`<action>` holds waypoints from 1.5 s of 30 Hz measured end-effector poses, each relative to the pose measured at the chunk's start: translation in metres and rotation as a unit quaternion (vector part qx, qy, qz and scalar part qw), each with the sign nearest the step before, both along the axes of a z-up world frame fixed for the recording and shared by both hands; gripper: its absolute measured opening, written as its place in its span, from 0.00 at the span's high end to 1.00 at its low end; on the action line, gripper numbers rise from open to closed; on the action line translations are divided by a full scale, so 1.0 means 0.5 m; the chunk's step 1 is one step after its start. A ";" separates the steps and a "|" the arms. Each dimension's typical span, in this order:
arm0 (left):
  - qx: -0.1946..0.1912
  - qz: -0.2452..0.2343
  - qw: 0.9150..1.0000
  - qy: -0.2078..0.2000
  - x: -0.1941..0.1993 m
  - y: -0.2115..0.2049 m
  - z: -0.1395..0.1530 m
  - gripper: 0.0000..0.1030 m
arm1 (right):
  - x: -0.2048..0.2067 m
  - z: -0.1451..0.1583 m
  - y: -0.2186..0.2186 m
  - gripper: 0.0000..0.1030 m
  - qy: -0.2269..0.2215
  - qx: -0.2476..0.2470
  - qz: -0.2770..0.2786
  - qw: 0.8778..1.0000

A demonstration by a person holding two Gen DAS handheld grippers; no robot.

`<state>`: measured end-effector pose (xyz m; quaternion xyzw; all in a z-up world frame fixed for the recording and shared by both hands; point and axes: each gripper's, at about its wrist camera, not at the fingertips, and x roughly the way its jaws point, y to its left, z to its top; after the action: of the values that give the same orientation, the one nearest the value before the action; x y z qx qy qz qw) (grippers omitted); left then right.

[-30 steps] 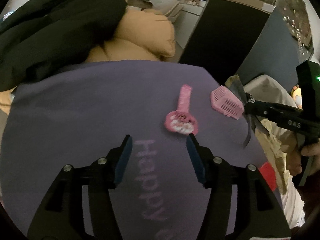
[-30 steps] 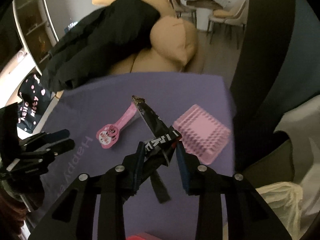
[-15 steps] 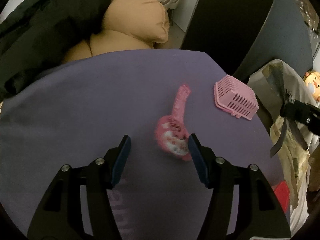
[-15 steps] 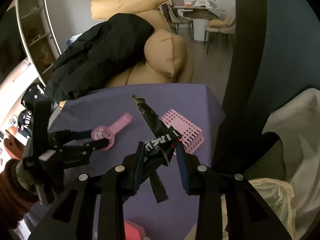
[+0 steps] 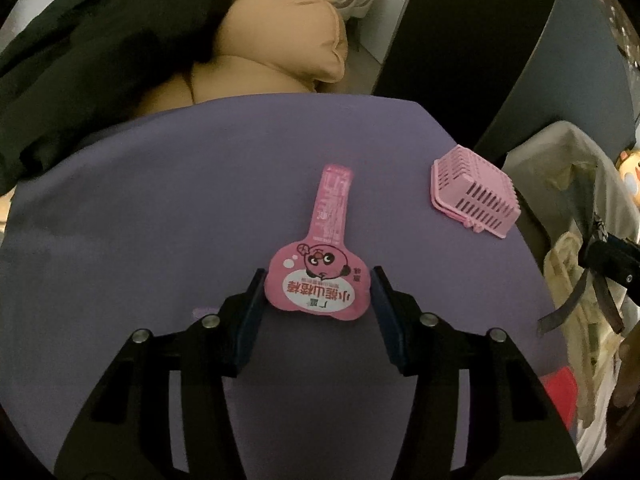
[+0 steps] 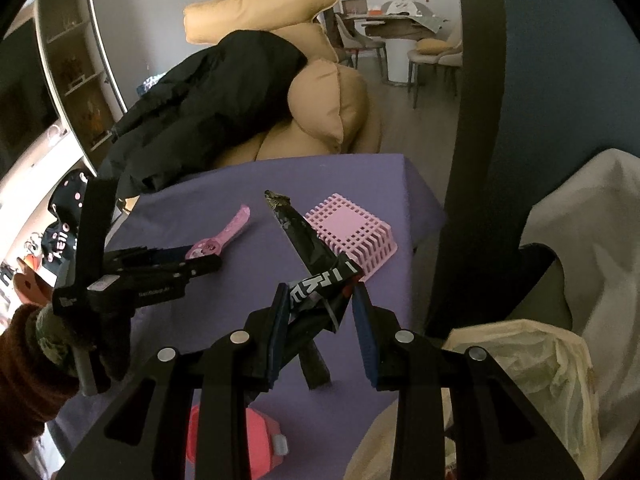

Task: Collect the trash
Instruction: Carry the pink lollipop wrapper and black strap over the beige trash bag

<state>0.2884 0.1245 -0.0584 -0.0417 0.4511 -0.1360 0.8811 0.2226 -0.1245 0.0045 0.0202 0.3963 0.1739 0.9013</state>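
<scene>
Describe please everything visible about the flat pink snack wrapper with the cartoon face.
The flat pink snack wrapper looks like thin glossy plastic film, with a long narrow neck and a round head bearing a cartoon face and a white band of red characters. It lies flat on the purple tablecloth, neck pointing away. The left gripper brackets its head, jaws just closing, pads apparently not yet pressing.

Pink wrapper (image 5: 320, 276), black wrapper (image 6: 316, 276), purple tablecloth (image 5: 160, 200).

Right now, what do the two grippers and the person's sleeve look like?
Both grippers are black plastic with blue pads and silver screws: the left gripper and the right gripper. Small white lettering marks the left one's side. A brown knit sleeve covers the left wrist.
</scene>
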 end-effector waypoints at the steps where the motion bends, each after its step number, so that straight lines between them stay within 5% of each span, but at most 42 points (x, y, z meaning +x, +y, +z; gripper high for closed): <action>1: -0.004 0.003 1.000 -0.003 -0.007 0.001 0.006 0.53 | -0.005 0.004 -0.002 0.70 -0.003 0.001 0.000 1.000; 14: -0.006 0.020 0.991 -0.135 -0.202 -0.057 0.235 0.53 | -0.123 0.129 -0.057 0.70 -0.088 0.012 -0.002 0.996; 23: -0.016 -0.017 0.986 -0.168 -0.305 -0.156 0.311 0.53 | -0.199 0.170 -0.126 0.70 -0.123 0.008 -0.010 0.992; 37: -0.037 -0.133 0.981 -0.136 -0.324 -0.372 0.278 0.53 | -0.273 0.168 -0.314 0.70 -0.145 0.011 -0.087 0.986; 45: -0.057 -0.205 0.976 -0.049 -0.297 -0.491 0.172 0.53 | -0.296 0.133 -0.403 0.70 -0.137 0.024 -0.133 0.981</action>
<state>0.1398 -0.1211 0.0278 0.0083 0.3983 -0.3405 0.8516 0.0745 -0.3261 0.0710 0.0705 0.2581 0.0631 0.9615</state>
